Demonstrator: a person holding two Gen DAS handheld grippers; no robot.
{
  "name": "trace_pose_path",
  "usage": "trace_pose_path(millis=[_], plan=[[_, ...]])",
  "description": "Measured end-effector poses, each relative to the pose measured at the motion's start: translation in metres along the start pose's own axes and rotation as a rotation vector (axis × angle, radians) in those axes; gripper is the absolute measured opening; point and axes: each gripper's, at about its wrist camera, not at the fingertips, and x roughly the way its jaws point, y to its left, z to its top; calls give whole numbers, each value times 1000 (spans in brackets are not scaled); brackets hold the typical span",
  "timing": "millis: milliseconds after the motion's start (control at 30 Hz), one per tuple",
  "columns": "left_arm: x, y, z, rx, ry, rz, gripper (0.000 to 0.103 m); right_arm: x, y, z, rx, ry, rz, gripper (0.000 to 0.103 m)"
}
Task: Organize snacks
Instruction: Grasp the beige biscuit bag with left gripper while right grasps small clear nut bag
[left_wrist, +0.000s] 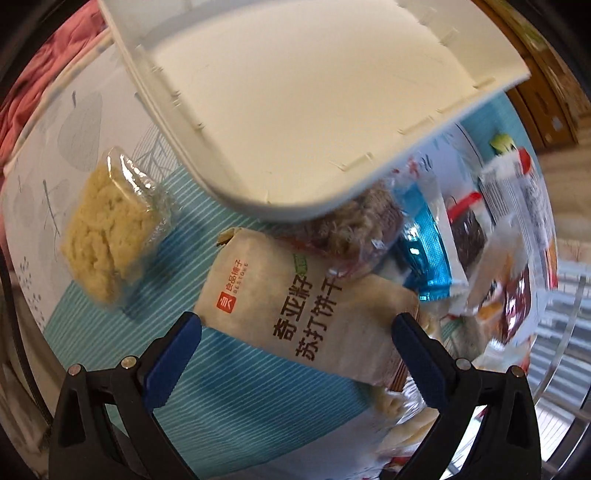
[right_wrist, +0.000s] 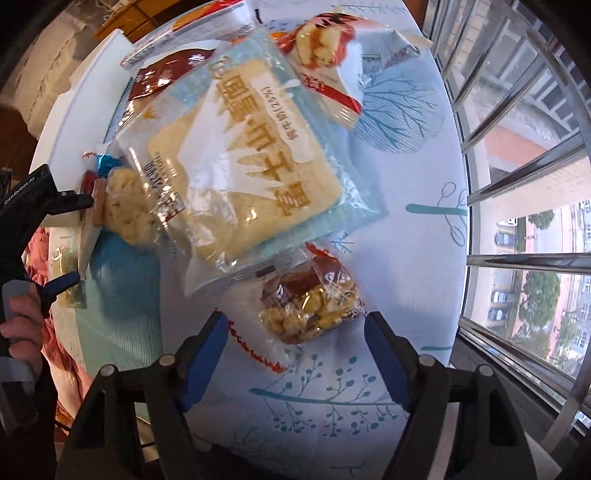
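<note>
In the left wrist view my left gripper points down at a beige cracker packet with dark lettering. Its blue pads stand wide apart at the packet's two sides, and no squeeze shows. The right wrist view has my right gripper open over a small clear packet of walnuts and dates. That packet lies between the blue pads with a gap on each side. A large pale-blue toast packet lies just beyond it. My left gripper also shows at the left edge, held by a person's hand.
A white plastic box fills the top of the left view, its edge over a brown floss snack. A yellow crumbly cake in clear wrap lies apart at left. Several more packets are piled around. The tablecloth's edge borders a railed window.
</note>
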Motion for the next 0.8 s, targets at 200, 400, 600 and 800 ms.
trace_pose_path(millis=[200,400,600,800], plan=[[14,7,23,-140,37,19,103,-2,-1,3,-9,-23,-13,70],[35,4,41,-277,163,29,103,-4,4,9,-3,-21,-11,64],[47,20,48,-377,209,13,103,-5,0,14,-3,-19,-2,57],[63,28,67,-436,212,-20,102,-6,-7,9,-1,-8,20,10]])
